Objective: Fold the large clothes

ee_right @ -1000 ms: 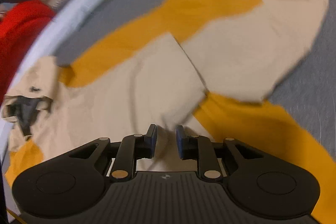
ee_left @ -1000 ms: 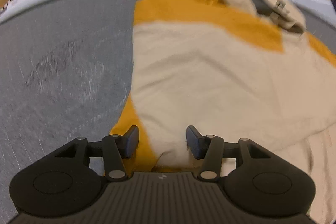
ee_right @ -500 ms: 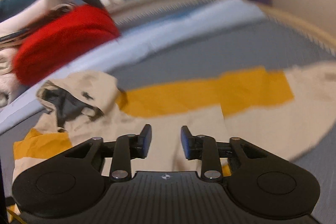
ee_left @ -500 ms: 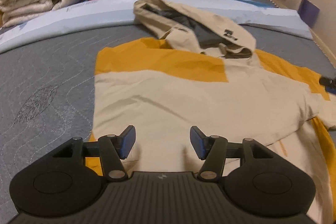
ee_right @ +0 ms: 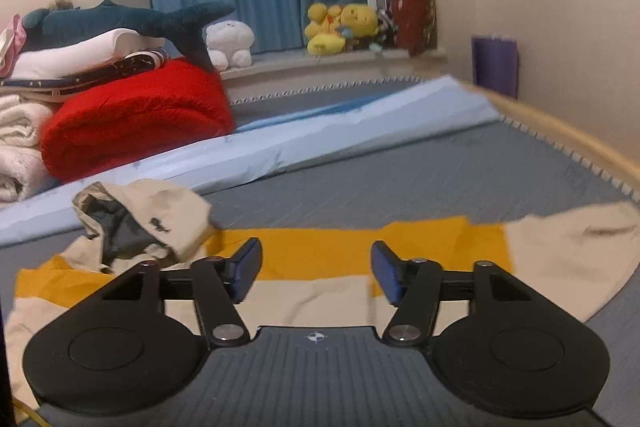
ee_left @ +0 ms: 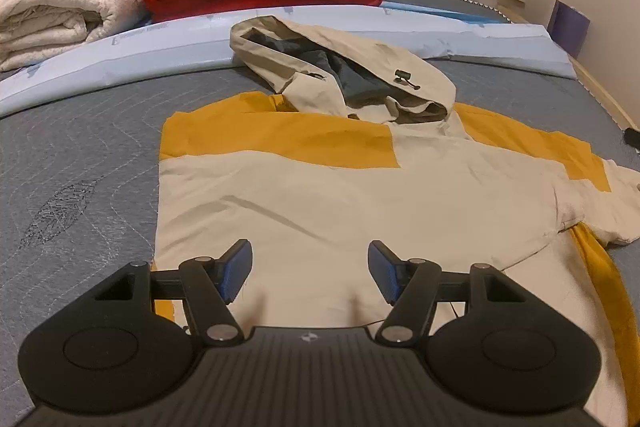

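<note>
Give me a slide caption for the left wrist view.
Left gripper, jaws opening and empty, above a beige-and-yellow hooded jacket spread on the grey mattress.

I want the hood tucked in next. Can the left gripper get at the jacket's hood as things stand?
Probably yes. The left gripper hovers over the jacket, jaws opening with nothing between them. The hood lies uncovered at the far end, with only flat fabric between; it needs a forward reach.

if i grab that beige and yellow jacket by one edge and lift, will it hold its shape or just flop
The jacket will probably flop: it lies flat and creased on the mattress. The hood slumps in loose folds, so it would likely dangle and swing. The smooth shell looks thin and light, perhaps a little slippery.
</note>
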The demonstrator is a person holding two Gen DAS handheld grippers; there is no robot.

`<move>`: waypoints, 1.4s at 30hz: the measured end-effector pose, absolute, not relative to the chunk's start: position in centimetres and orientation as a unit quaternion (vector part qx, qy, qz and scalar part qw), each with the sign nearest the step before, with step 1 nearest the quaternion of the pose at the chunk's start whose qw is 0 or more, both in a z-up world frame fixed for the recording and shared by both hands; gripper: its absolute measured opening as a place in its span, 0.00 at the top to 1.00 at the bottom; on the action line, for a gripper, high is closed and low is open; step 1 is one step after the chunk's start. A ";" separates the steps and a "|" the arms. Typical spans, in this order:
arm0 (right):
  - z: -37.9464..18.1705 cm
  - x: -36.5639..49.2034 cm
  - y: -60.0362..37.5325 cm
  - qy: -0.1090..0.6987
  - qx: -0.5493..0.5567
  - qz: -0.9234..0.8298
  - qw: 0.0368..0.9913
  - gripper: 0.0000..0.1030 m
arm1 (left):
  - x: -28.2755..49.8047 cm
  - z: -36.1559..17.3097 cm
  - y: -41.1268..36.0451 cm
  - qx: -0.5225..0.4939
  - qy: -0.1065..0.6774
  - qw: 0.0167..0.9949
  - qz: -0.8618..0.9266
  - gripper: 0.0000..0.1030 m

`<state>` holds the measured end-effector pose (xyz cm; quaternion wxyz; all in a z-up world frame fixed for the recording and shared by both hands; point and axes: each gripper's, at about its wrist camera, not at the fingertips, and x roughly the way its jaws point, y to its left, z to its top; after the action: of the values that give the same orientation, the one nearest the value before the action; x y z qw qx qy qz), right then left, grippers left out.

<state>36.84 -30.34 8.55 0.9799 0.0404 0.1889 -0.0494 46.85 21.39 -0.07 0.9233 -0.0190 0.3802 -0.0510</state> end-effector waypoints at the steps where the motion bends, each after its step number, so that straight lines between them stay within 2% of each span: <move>1: 8.6 36.8 -30.8 0.187 0.031 -0.049 0.981 0.37 | 47.0 -0.2 21.4 -0.018 0.381 0.923 -0.051 0.32; 8: 8.9 36.3 -36.4 0.188 0.016 -0.064 0.980 0.36 | 47.3 -0.4 21.4 -0.017 0.383 0.922 -0.054 0.32; 15: 8.4 35.6 -48.4 0.170 0.123 -0.167 0.963 0.39 | 47.7 -0.8 21.5 -0.014 0.388 0.920 -0.052 0.32; 17: 7.5 35.1 -51.8 0.170 0.164 -0.203 0.950 0.56 | 47.9 -1.0 21.5 -0.011 0.390 0.919 -0.050 0.32; 18: 6.9 34.9 -53.7 0.173 0.189 -0.216 0.942 0.70 | 48.0 -1.1 21.5 -0.011 0.392 0.919 -0.049 0.32; 19: 6.3 34.8 -55.1 0.176 0.209 -0.226 0.935 0.80 | 48.1 -1.2 21.5 -0.013 0.392 0.918 -0.048 0.32; 20: 5.5 34.7 -56.5 0.178 0.229 -0.235 0.928 0.82 | 48.3 -1.3 21.5 -0.015 0.394 0.918 -0.048 0.32; 34: -3.9 37.0 -66.2 0.231 0.355 -0.302 0.854 0.77 | 49.3 -2.7 21.0 -0.011 0.409 0.911 -0.046 0.32; 38: -4.7 37.4 -67.2 0.218 0.366 -0.297 0.854 0.75 | 49.7 -2.9 21.2 -0.026 0.416 0.908 -0.045 0.32; 40: -4.6 37.7 -67.5 0.212 0.370 -0.296 0.854 0.70 | 49.8 -3.0 21.1 -0.027 0.418 0.907 -0.043 0.32; 42: -4.6 38.0 -67.6 0.207 0.373 -0.297 0.854 0.69 | 49.8 -3.1 21.1 -0.026 0.419 0.907 -0.042 0.32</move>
<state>37.98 -67.64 -4.59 0.8542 0.3734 0.2068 -0.2969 49.84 21.12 -3.08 0.9065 -0.0262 0.4193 -0.0417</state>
